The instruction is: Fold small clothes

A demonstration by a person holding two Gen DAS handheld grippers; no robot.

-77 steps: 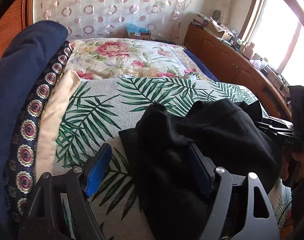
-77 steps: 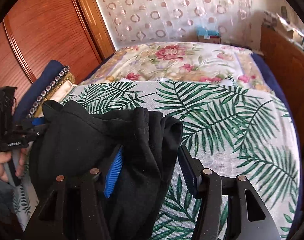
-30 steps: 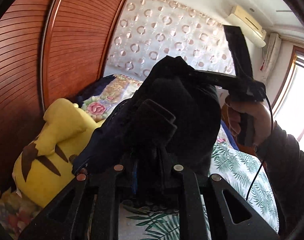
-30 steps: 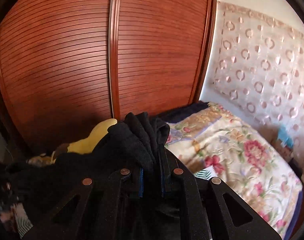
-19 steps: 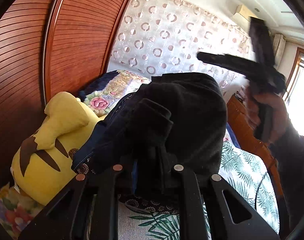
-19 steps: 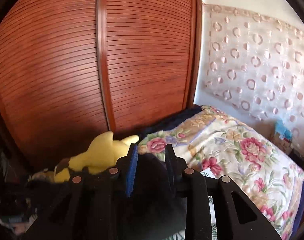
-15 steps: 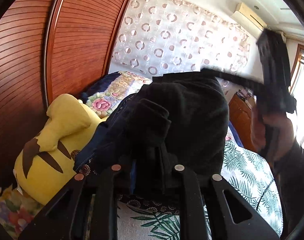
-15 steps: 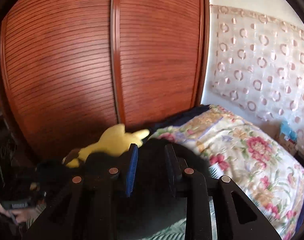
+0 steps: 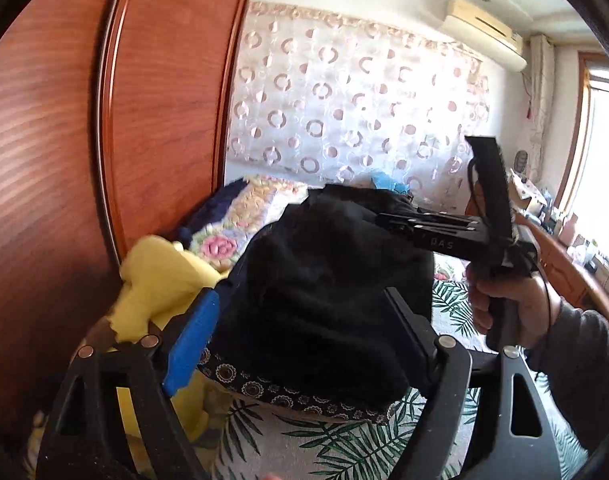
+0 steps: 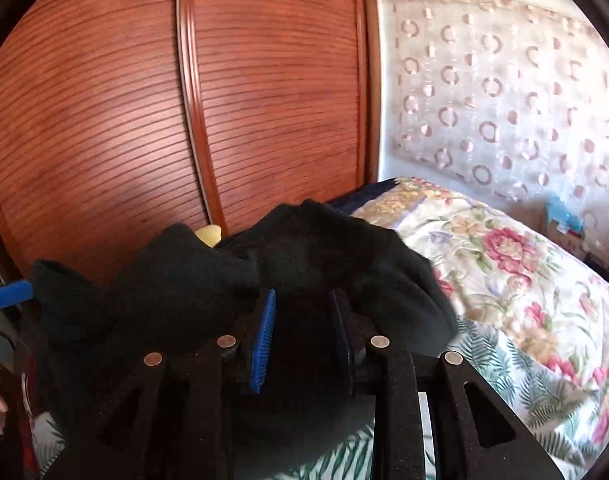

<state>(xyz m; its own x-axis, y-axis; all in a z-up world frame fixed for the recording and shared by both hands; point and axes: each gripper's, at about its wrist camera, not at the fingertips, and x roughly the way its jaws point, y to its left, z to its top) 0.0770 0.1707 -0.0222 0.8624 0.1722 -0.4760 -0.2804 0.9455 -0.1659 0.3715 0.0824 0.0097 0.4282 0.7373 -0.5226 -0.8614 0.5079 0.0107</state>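
Note:
A folded black garment (image 9: 324, 264) lies on top of a pile of folded clothes, whose navy cloth with a patterned trim (image 9: 288, 392) shows beneath it. My left gripper (image 9: 300, 294) straddles the garment's near end. Its jaws are opening wide and neither pad presses the cloth. The right gripper (image 9: 384, 218), held in a hand (image 9: 512, 300), reaches the garment's far top edge. In the right wrist view the right gripper (image 10: 302, 294) has its jaws a little apart, low over the black garment (image 10: 184, 272), with no fold pinched between the pads.
A yellow plush toy (image 9: 160, 280) lies left of the pile against the slatted wooden wardrobe door (image 9: 64, 160). The palm-leaf bedspread (image 9: 344, 440) is below the pile and a floral quilt (image 10: 504, 264) lies beyond. A wooden sideboard (image 9: 564, 264) runs along the right.
My left jaws went from shut on the black garment to wide apart. The right jaws let go of the cloth, swung away, and have come back to the garment's far edge.

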